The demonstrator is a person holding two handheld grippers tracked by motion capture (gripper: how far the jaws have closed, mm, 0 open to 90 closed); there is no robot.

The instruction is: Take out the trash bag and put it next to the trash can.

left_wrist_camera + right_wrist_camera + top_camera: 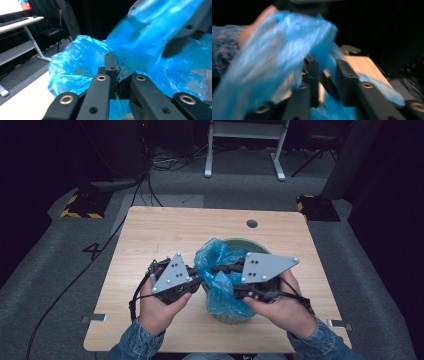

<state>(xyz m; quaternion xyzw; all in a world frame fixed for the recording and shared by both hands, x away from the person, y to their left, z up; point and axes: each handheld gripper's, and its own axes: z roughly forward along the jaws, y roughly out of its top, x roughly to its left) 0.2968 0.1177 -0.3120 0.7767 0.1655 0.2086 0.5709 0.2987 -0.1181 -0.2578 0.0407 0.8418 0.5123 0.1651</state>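
Left gripper (115, 75) pinching blue bag (82, 62), right gripper (325, 75) gripping it too

The blue bag (220, 280) covers most of the green bin (250, 245); motion blur smears the bag in the right gripper view, hiding the right tool (324, 75) tips.

A bin (260, 245) stands on the table (150, 235) near its front edge, right of centre; a bag (220, 270) lies in it, spilling over its left rim.
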